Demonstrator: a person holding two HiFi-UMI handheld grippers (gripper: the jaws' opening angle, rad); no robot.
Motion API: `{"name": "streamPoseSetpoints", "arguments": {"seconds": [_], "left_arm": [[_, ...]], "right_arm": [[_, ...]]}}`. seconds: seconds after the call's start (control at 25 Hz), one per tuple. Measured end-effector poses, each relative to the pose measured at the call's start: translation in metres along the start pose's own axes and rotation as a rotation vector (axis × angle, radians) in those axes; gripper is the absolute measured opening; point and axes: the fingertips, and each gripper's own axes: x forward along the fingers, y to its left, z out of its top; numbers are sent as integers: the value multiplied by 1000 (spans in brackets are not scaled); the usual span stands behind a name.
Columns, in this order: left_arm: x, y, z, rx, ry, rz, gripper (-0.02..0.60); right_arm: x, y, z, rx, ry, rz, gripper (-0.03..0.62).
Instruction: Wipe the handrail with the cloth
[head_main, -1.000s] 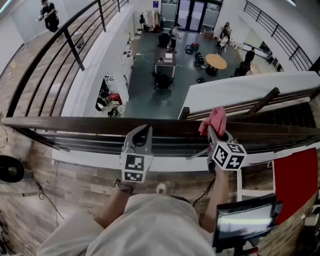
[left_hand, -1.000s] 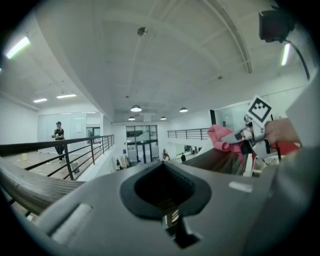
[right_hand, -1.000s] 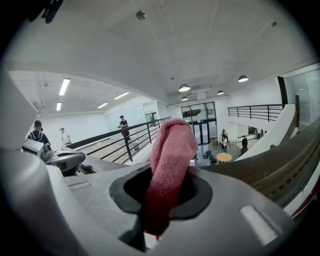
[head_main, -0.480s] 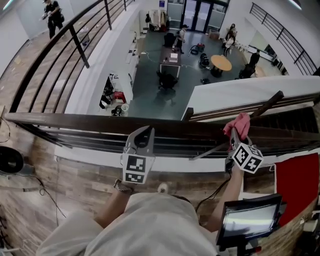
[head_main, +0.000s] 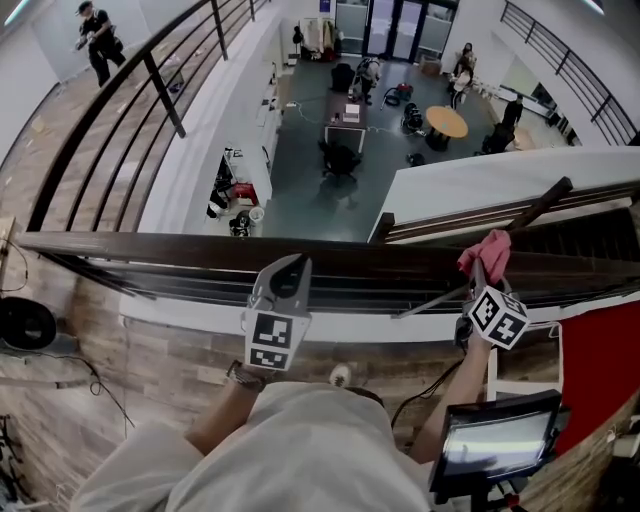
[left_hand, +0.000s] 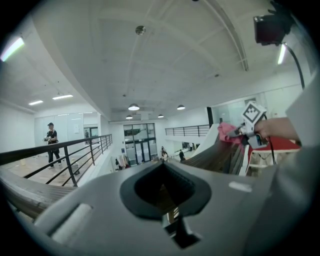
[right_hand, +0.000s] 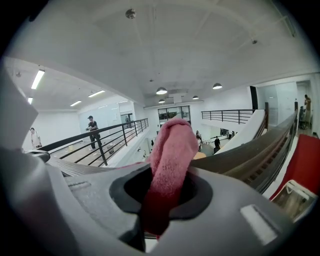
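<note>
The dark wooden handrail (head_main: 150, 247) runs across the head view in front of me. My right gripper (head_main: 480, 275) is shut on a pink cloth (head_main: 486, 252), which rests on the rail's top toward its right end. In the right gripper view the cloth (right_hand: 170, 150) sticks up between the jaws, with the handrail (right_hand: 250, 150) running off to the right. My left gripper (head_main: 285, 268) hovers at the rail's near side around the middle, shut with nothing in it. The left gripper view shows the cloth (left_hand: 227, 132) far off on the handrail (left_hand: 210, 152).
Beyond the rail is a drop to a lower floor with desks and people. A screen (head_main: 490, 440) and a red panel (head_main: 600, 360) stand at my right. A black round object (head_main: 22, 325) and cables lie on the wooden floor at left. A person (head_main: 95, 40) stands on the far walkway.
My right gripper has slid the pink cloth to the right along the handrail. The left gripper has stayed in about the same place.
</note>
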Motion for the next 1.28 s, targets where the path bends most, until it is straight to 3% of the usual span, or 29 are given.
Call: {"name": "streamPoseSetpoints", "arguments": {"seconds": [0.24,0.72,0.84,1.28], "left_arm": [[-13,23,-1,-2,-10,-10,8],[-37,63,-14,-57,-19,5,8],[-44,75,-18,-40,-20,26,8],[-75,115,-37,-35,-28,50,8]], "right_arm": [[-3,50,-10,13,5,35,78],[2,155,-19,-61,61,176,78],[2,181,-21,-83,71,212,78],[0,244,-23,-113,51,249,77]]}}
